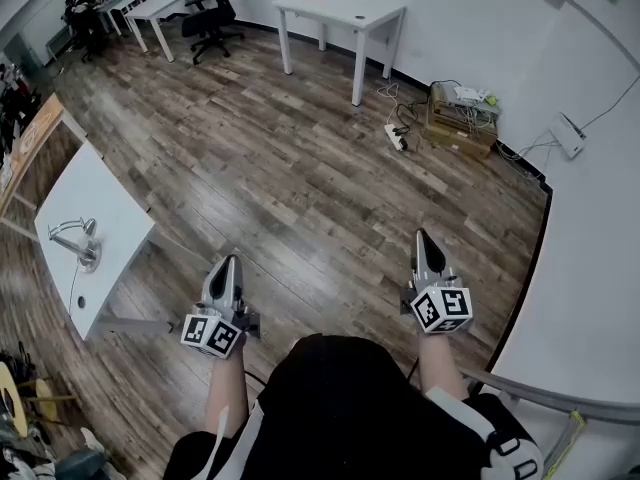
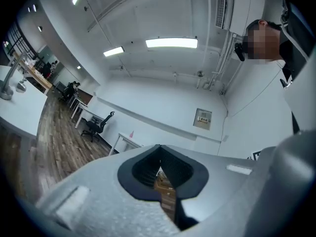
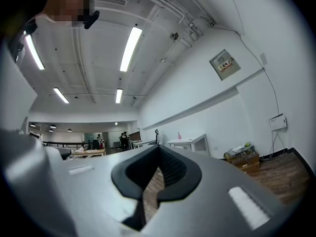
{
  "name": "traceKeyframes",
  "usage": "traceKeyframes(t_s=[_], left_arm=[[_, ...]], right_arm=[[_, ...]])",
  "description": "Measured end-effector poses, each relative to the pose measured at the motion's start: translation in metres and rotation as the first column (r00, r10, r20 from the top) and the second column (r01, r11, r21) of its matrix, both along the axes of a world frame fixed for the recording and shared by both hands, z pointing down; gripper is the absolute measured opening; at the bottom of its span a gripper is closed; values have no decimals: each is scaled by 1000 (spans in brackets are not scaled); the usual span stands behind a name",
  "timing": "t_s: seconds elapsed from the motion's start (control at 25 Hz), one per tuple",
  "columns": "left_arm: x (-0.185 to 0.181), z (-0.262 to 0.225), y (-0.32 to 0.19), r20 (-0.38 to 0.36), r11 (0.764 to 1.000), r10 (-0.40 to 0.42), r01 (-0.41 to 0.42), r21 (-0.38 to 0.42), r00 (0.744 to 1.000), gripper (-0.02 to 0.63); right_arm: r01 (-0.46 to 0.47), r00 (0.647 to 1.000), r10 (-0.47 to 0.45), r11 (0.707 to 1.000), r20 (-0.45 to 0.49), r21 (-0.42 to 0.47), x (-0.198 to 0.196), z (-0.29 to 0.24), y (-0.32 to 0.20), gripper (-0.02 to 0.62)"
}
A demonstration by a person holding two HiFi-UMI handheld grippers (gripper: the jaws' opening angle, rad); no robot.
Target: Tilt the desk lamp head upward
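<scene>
Approach stage, by the look of it: no contact with the lamp yet, and the tilt itself not begun.

Slim silver metal desk lamp [image 1: 78, 238], with a round base and a small head on a bent arm, at 9 o'clock in the head view. Upright on a white rectangular table [image 1: 105, 193], near its 6 o'clock end, well apart from both grippers.

Left gripper [image 1: 228, 268] at 7 o'clock and right gripper [image 1: 424, 248] at 5 o'clock, both held out over the brown wood-plank floor [image 1: 300, 188]. Both aimed toward 12 o'clock rather than at the lamp. Jaws of each pressed fully together, with nothing between them in either gripper view, only floor past the tips.

Next move, as a judgement: turn toward 9 o'clock and close in on the table. Part the jaws of 1 gripper, likely the left as the nearer. Set them around the lamp head or just under it, then lift gently about the hinge. Possibly a job for 2 grippers, with the second pinning the base, since a light lamp may slide or tip instead of tilting.
</scene>
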State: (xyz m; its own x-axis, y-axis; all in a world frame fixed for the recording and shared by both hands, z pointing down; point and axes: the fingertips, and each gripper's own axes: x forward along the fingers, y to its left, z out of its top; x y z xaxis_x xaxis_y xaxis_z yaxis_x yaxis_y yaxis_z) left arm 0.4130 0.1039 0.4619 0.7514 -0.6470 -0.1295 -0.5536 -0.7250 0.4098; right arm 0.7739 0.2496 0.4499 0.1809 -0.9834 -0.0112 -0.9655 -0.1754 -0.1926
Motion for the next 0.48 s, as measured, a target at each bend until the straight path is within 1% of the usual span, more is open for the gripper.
traceKeyframes(t_s=[0.12,0.24,0.4,0.48], left_arm=[[7,-3,1,20,1000,-4,4,4,1000,-3],[7,-5,4,36,1000,-17,16,2,999,-3],[-4,1,9,34,999,-40,40,4,999,-3],[-12,2,10,42,998,-63,63,10,997,-3]], right_arm=[[22,1000,-22,1000,-1,1,-1,0,-3,3],[68,998,-68,998,-17,9,-8,-2,-10,4],[128,989,-126,991,-78,26,-23,-8,-22,5],[155,984,-152,988,-93,27,-30,-8,-30,5]])
